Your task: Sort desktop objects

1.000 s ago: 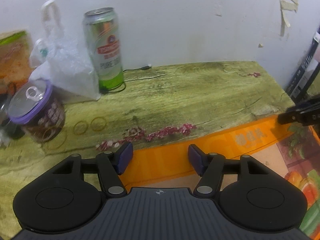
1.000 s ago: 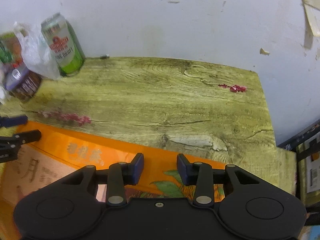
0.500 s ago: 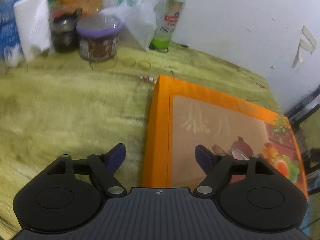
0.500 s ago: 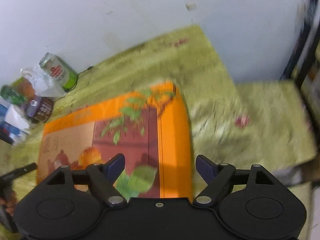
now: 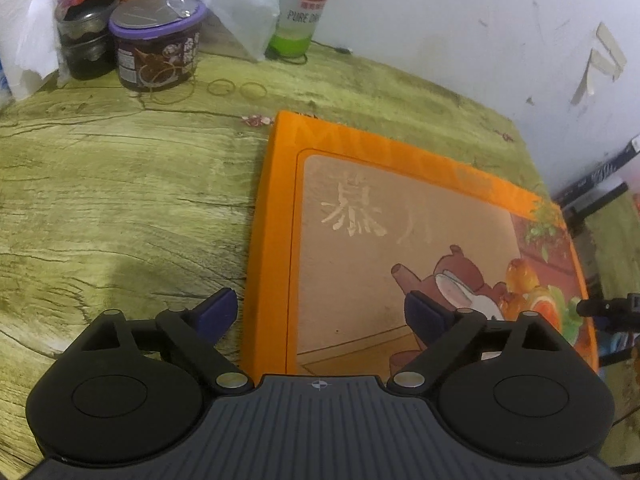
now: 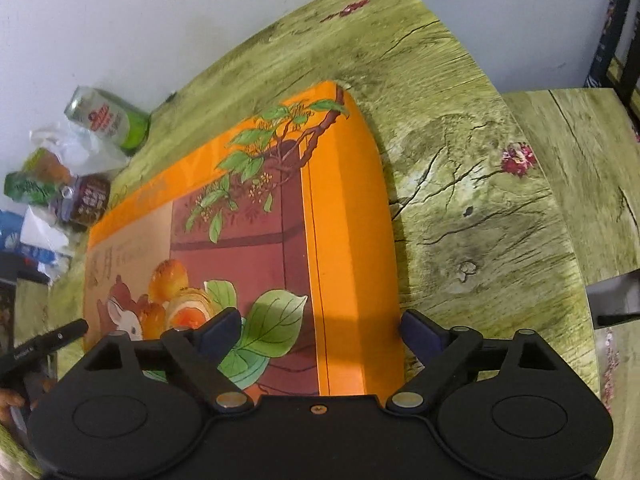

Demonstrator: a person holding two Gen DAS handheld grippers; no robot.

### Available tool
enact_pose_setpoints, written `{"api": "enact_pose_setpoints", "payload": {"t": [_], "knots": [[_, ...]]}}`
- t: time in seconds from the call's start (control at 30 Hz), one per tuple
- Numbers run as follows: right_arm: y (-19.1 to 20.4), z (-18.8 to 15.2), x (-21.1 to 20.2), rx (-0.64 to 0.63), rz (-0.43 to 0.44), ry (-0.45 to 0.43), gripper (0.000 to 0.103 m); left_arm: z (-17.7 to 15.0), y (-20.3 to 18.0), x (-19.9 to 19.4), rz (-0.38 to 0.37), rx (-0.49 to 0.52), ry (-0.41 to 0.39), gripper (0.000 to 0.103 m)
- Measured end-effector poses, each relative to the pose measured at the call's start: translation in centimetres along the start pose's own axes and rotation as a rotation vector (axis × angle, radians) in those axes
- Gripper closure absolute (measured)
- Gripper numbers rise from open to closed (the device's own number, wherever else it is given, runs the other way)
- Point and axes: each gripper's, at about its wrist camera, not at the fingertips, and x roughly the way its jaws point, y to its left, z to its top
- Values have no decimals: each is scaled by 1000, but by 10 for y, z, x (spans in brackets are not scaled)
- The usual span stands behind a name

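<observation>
Clearly both grippers are spread wide with nothing between their fingers. The left gripper point(image 5: 320, 316) hovers over the left edge of the orange gift box point(image 5: 400, 220), one finger out over the table point(image 5: 120, 200), the other over the printed lid. The right gripper point(image 6: 320, 330) does the same on the opposite side, straddling the box's plain orange right border point(image 6: 348, 220).

That box lies flat near the middle of the table, long side running toward the wall. Against the wall, well apart from it, stands a cluster — a green beer can point(image 5: 304, 8), a clear plastic bag point(image 5: 236, 4), a purple-lidded tub point(image 5: 156, 48), a dark jar point(image 5: 84, 36) and white paper point(image 5: 28, 36) — with a few rubber bands point(image 5: 236, 88) loose just in front.

Whether the box is about to be lifted or has just been set down, I cannot say; the open fingers fit either. If it is to be handled, it looks too broad for one gripper, so I would want each side pinched on the rim at matching points, both closing together, and the box kept level — a lid like that may slide if tipped.
</observation>
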Motion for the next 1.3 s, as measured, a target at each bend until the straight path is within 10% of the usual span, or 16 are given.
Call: {"api": "enact_pose_setpoints", "payload": {"t": [1.3], "knots": [[12,13,33,10,41,67,1,8,-24,25,113,49,91,2]]}}
